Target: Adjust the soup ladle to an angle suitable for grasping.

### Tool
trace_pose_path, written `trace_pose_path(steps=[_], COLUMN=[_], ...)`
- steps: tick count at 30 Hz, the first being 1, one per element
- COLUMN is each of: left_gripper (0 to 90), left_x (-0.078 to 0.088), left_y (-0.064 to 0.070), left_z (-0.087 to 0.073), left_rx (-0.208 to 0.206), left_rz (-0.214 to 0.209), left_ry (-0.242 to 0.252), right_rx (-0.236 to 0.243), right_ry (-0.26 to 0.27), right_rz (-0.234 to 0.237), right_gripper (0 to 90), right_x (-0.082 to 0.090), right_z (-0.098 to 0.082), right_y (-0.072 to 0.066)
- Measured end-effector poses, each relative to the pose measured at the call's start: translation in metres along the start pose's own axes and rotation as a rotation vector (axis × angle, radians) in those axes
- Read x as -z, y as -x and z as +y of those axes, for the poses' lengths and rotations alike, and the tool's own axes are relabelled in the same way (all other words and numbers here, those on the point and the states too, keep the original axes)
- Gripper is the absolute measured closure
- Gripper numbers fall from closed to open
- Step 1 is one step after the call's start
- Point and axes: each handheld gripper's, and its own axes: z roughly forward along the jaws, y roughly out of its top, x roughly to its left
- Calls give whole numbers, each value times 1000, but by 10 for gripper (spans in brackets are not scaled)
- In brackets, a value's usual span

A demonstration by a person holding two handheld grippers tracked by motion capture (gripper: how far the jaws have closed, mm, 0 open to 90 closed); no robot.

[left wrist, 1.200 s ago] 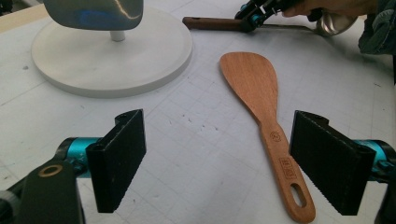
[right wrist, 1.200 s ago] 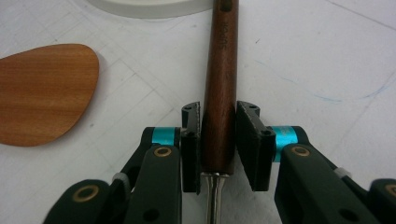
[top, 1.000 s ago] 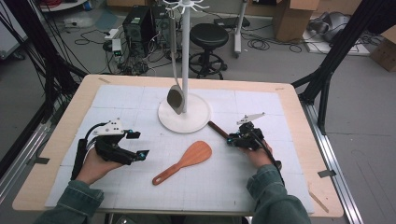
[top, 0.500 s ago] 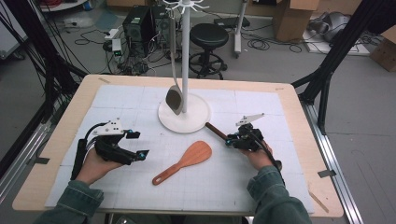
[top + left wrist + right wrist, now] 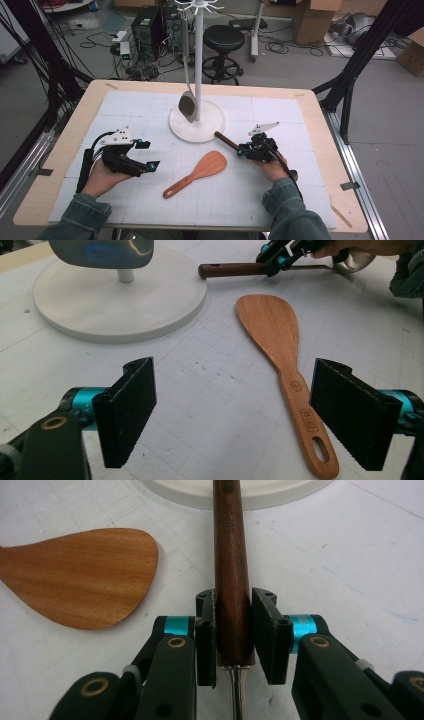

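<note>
White gridded matting covers the tabletop (image 5: 310, 200), with cables, a stool and boxes on the floor behind it. At the right, the right tool (image 5: 235, 630) is clamped on the dark wooden handle of a ladle (image 5: 231, 570); that handle points toward the round white base of a stand (image 5: 197, 121), its tip just beside the rim, while the metal bowl end lies behind the hand. A wooden spatula (image 5: 196, 173) lies flat between the two hands, blade toward the stand. A metal spatula (image 5: 187, 106) hangs from the stand over the base. The left tool (image 5: 235, 415) rests at the left, jaws wide apart and holding nothing, near the wooden spatula's handle.
</note>
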Motion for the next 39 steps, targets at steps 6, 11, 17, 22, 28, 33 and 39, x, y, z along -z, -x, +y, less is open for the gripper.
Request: trace_pose_path(steps=[6,11,17,22,28,33,39], left_gripper=[196,202,216,227,241,251,264], left_x=[-1,-3,-4,-6,-7,-7,-9], left_y=[0,1,0,1,1,1,1], left_z=[0,0,0,0,0,1,1], left_rx=[3,7,9,10,13,14,17], left_rz=[1,2,1,-1,-4,-8,-7], left_ry=[-6,-8,-9,-11,-6,-9,-3], right_rx=[-20,-23,-15,-5,6,4,10], right_ry=[-10,-12,-7,19,58,76,95], right_rz=[2,-2,9,32,46,64,86], right_gripper=[717,725,732,733,734,734,733], right_x=[-5,-8,-6,-1,3,5,6], right_z=[-2,-4,-2,0,3,4,5], right_y=[0,-1,-4,-8,-13,-18,-23])
